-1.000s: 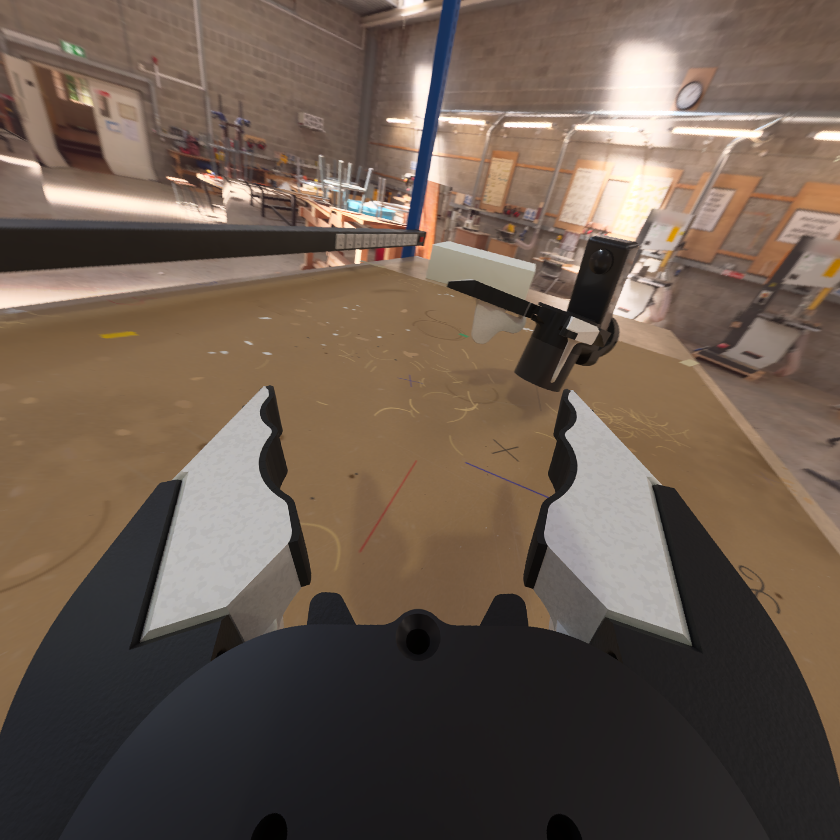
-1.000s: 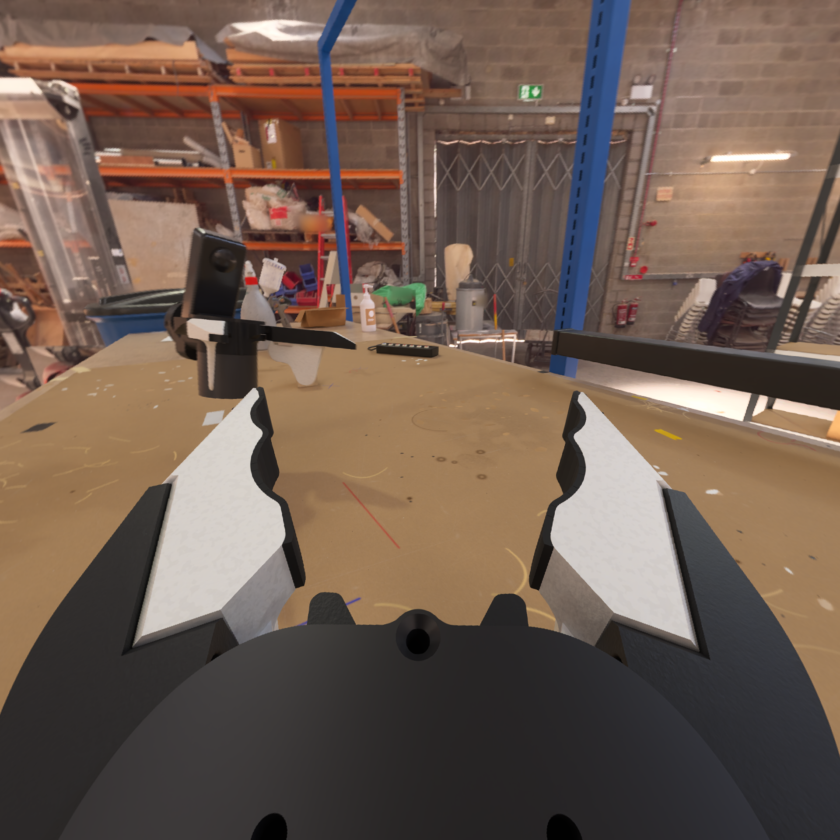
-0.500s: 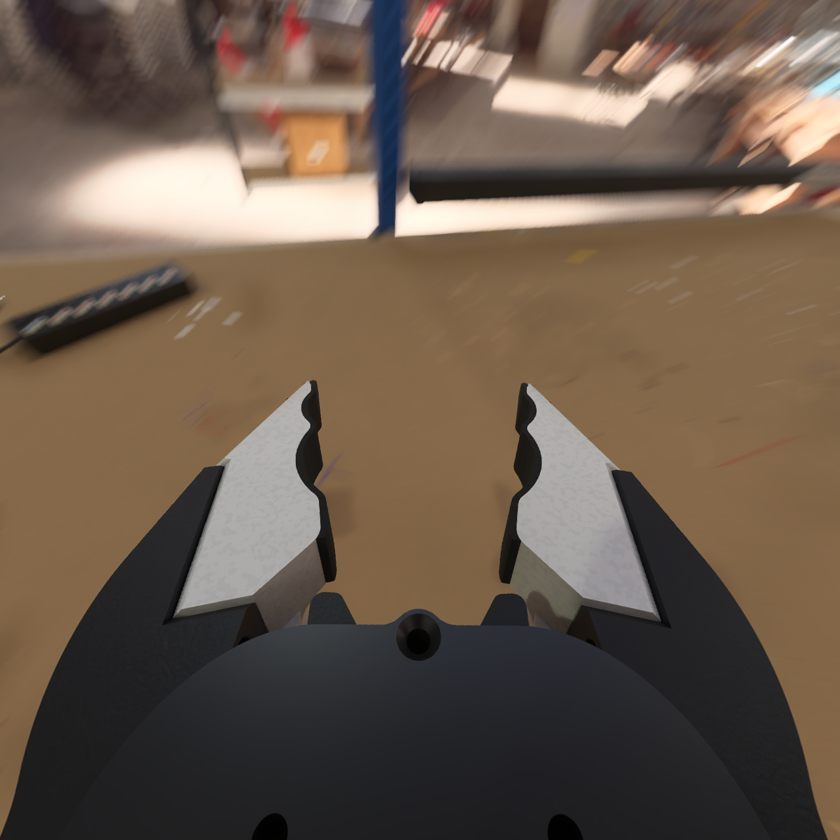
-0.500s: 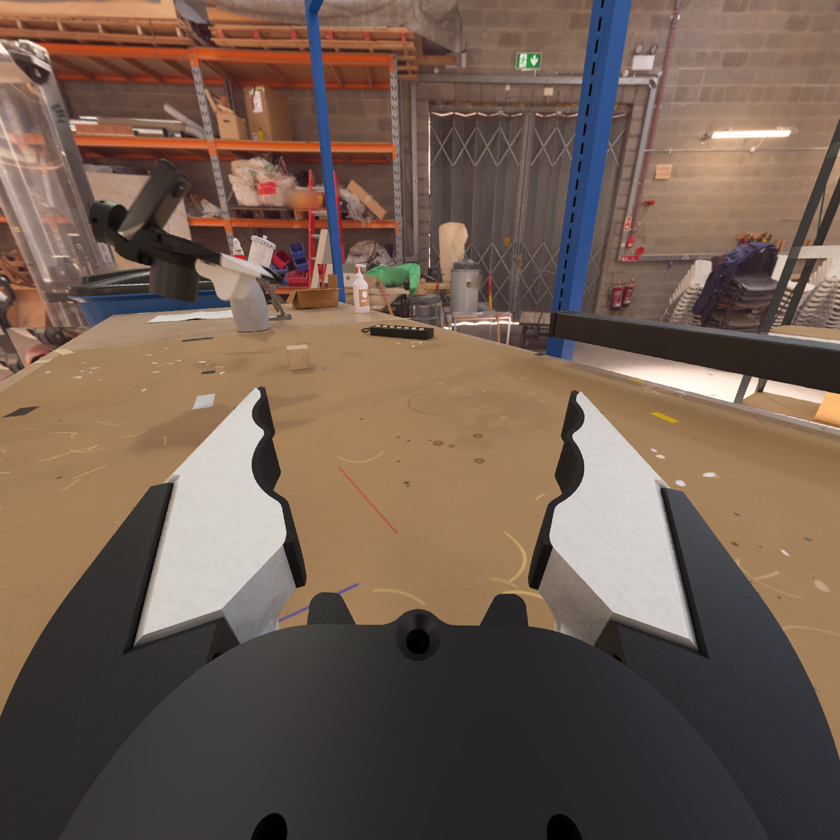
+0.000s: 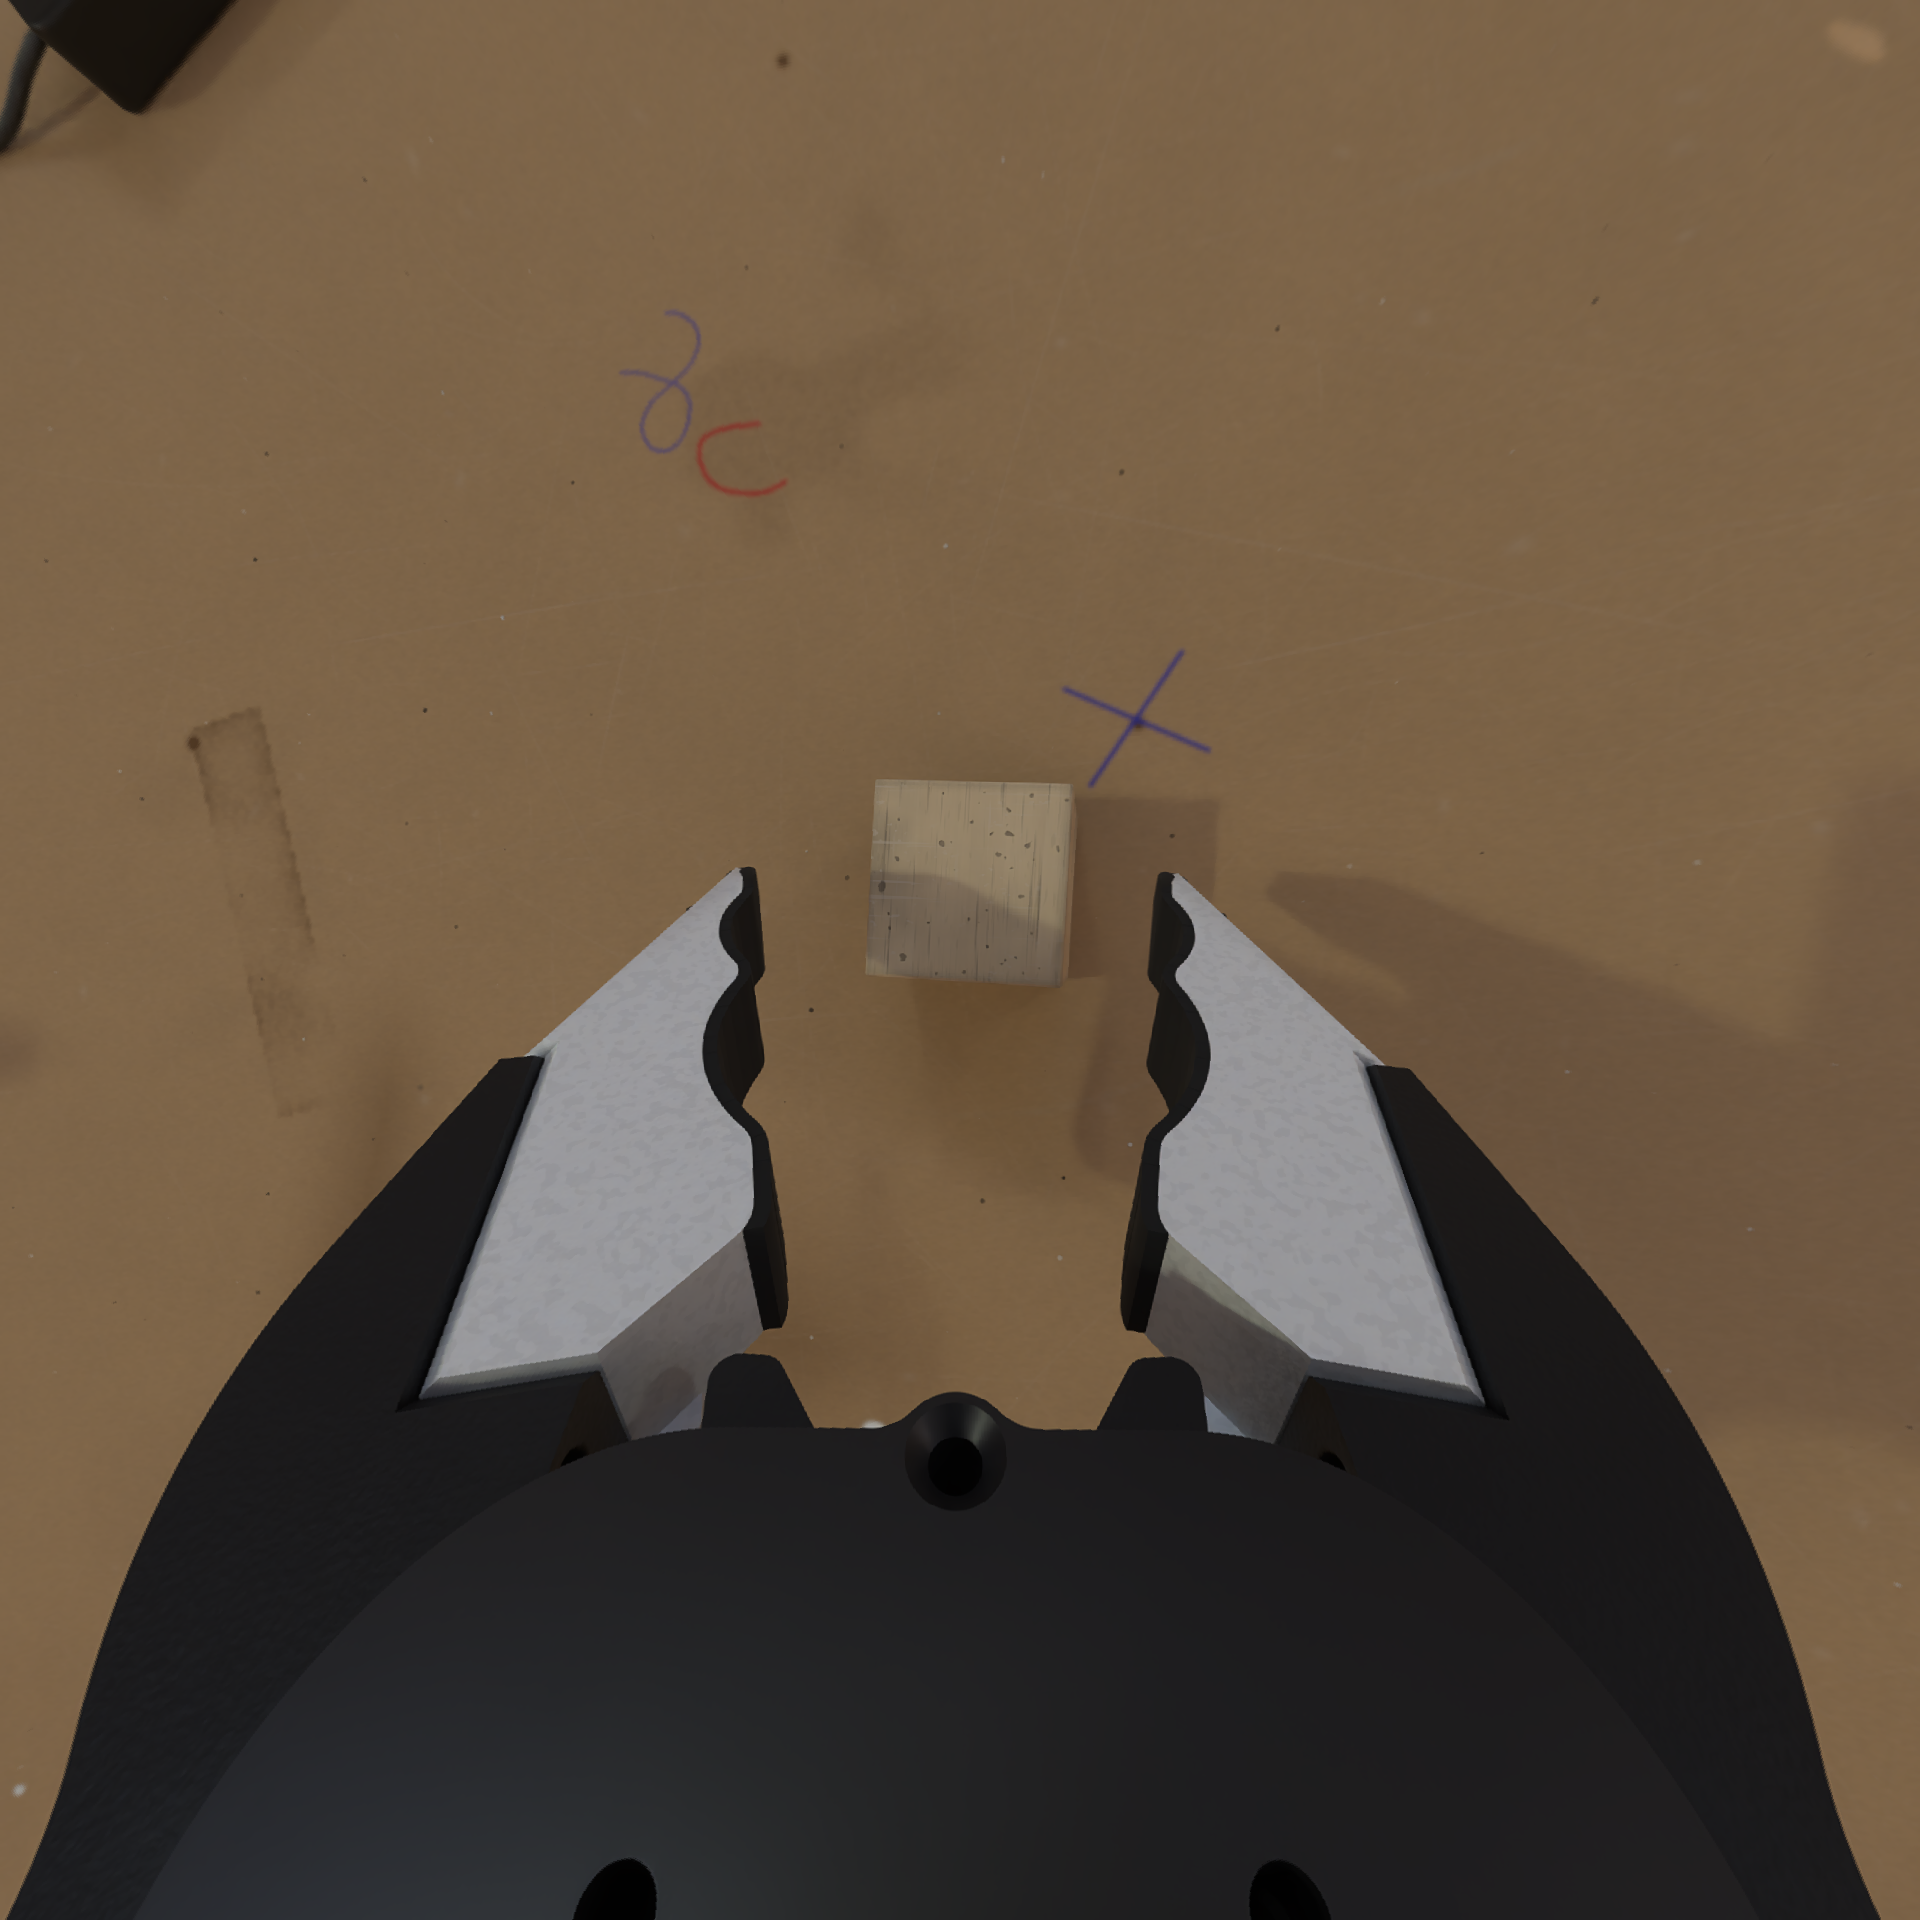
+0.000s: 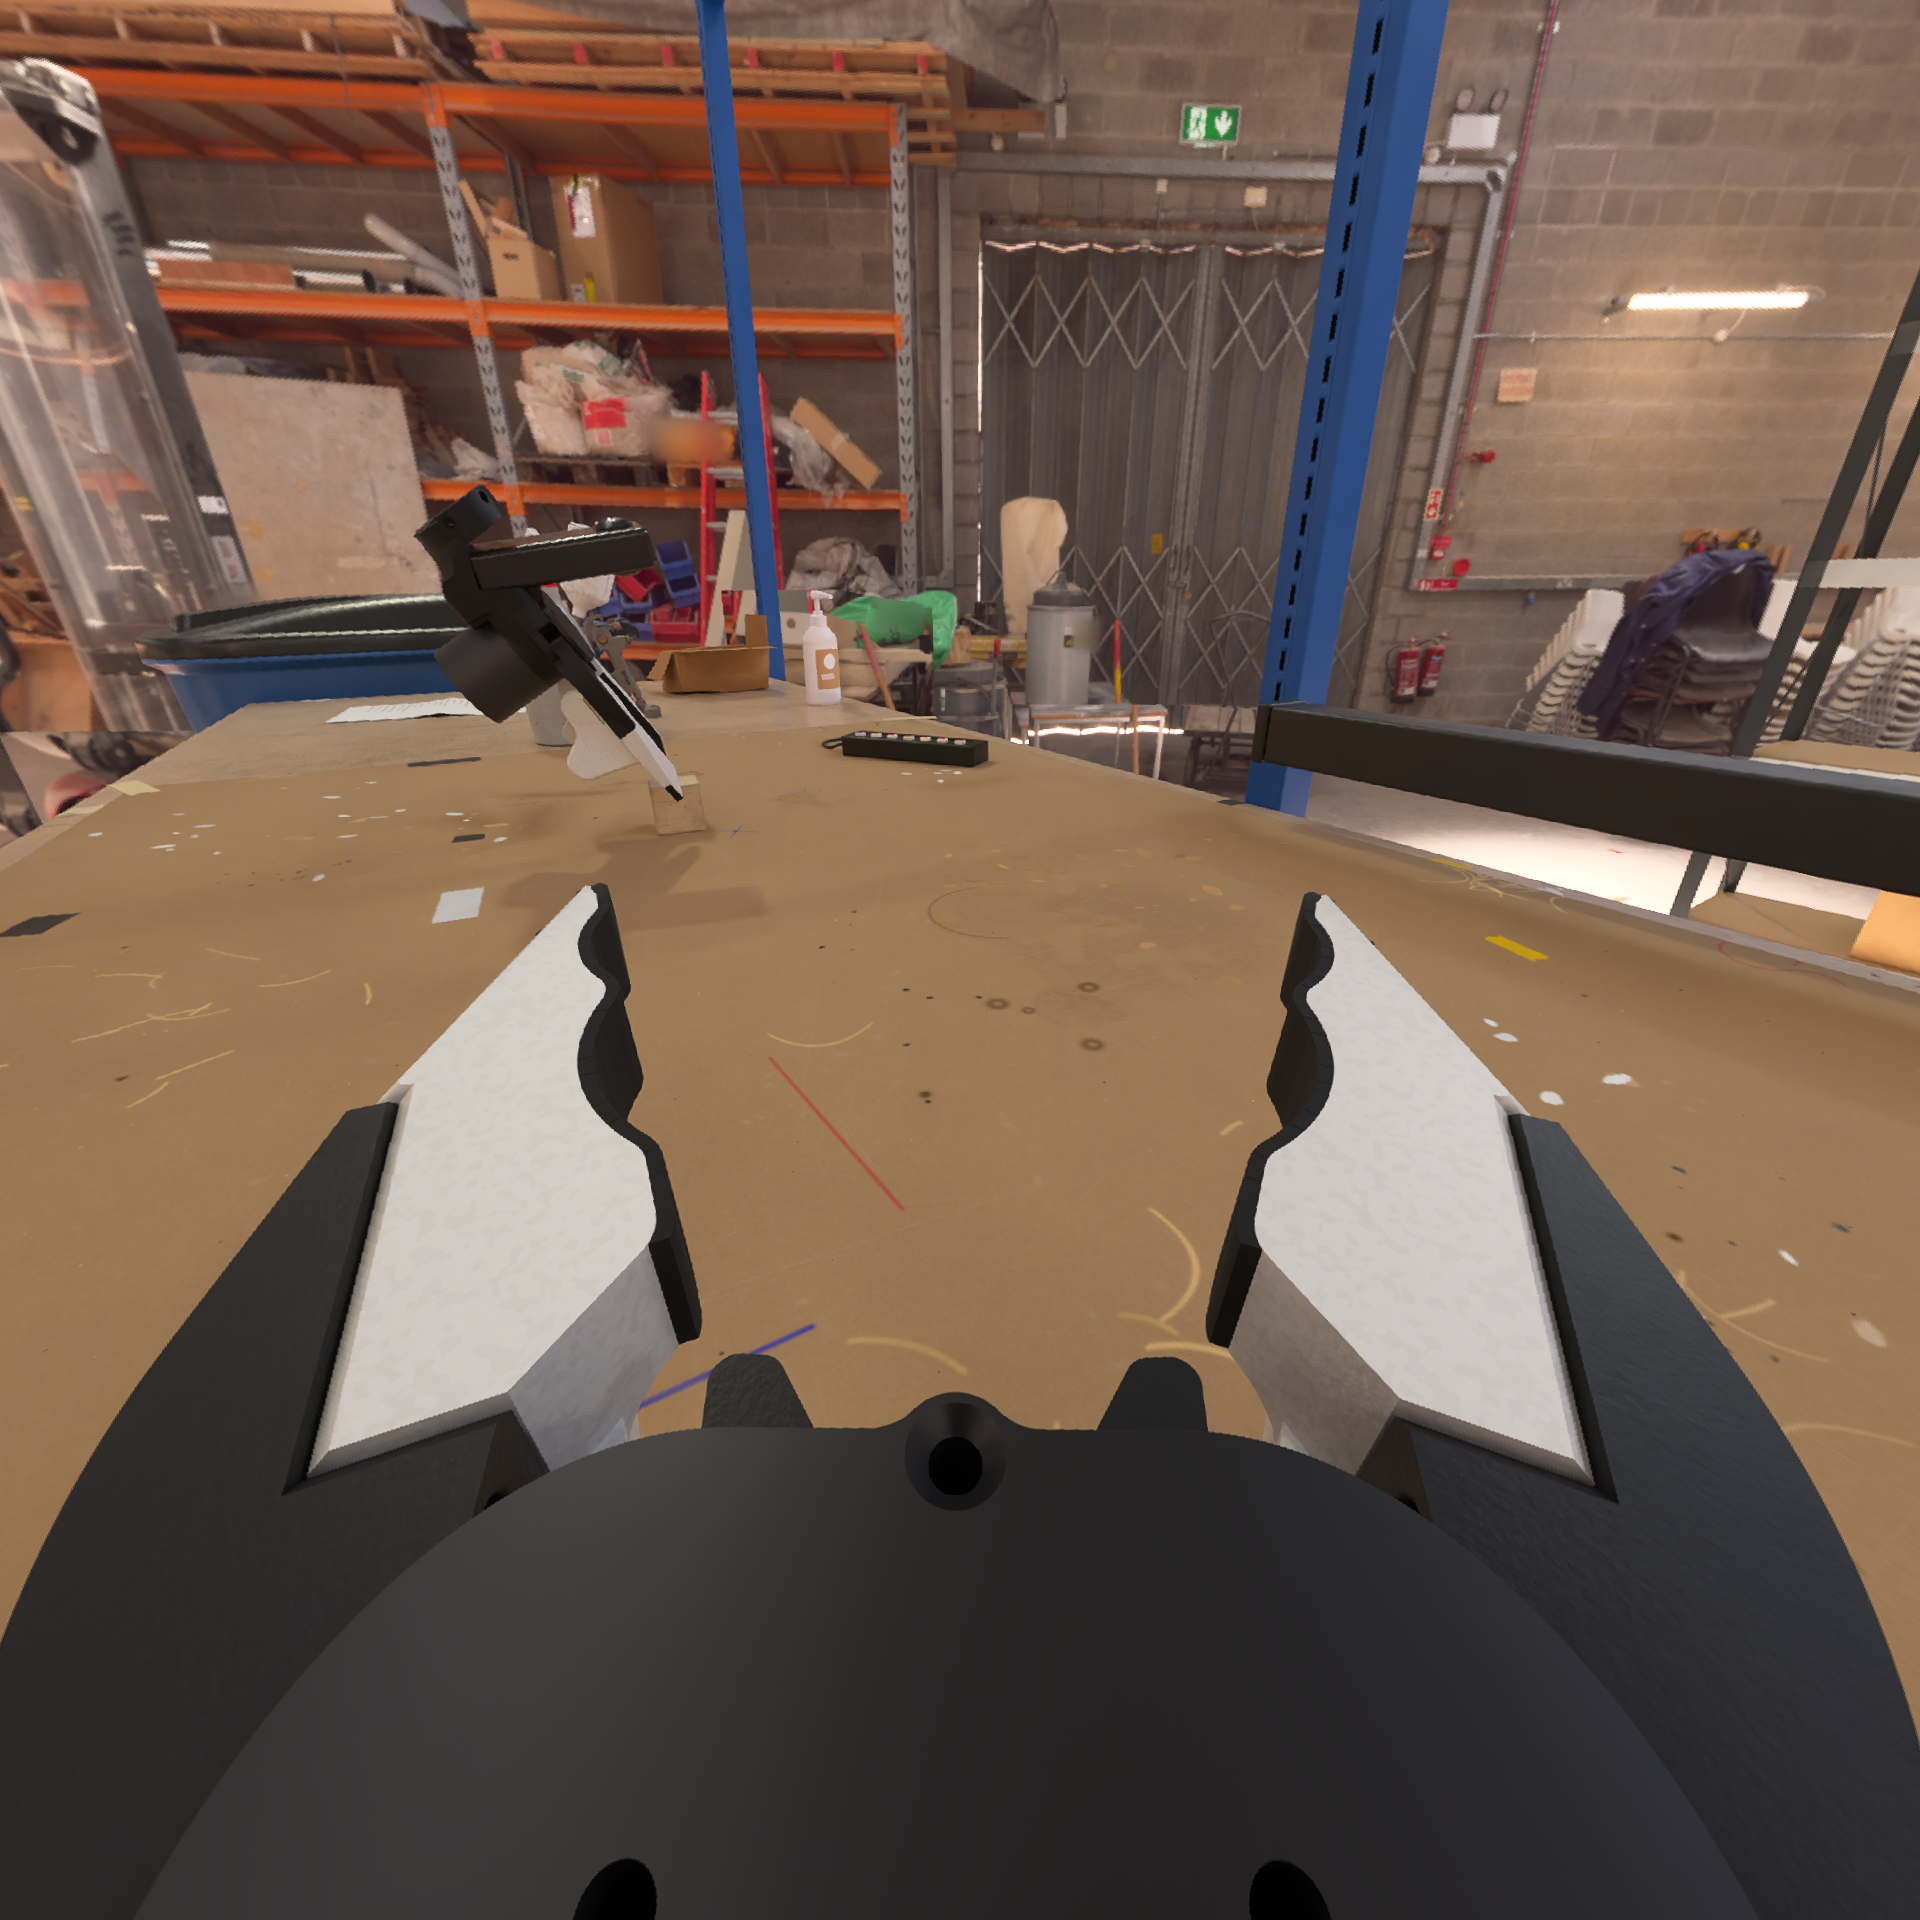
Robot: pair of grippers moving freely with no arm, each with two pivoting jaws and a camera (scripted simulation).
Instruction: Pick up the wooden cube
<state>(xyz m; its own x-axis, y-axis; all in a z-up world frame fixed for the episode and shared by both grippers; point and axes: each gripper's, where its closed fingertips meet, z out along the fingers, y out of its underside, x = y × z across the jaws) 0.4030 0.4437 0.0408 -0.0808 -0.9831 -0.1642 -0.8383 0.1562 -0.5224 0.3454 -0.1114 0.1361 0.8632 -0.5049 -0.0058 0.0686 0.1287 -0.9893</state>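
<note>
I've got the left gripper pointing down with its jaws spread, the cube sitting on the worktop right between the fingertips, untouched, and the right gripper spread wide, well apart.

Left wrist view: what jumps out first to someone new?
The pale cube on the brown table, dead ahead between the open left claw's tips, not yet touched. A blue cross is drawn just beyond the cube to its right, and blue and red scribbles lie farther off to the left.
</note>
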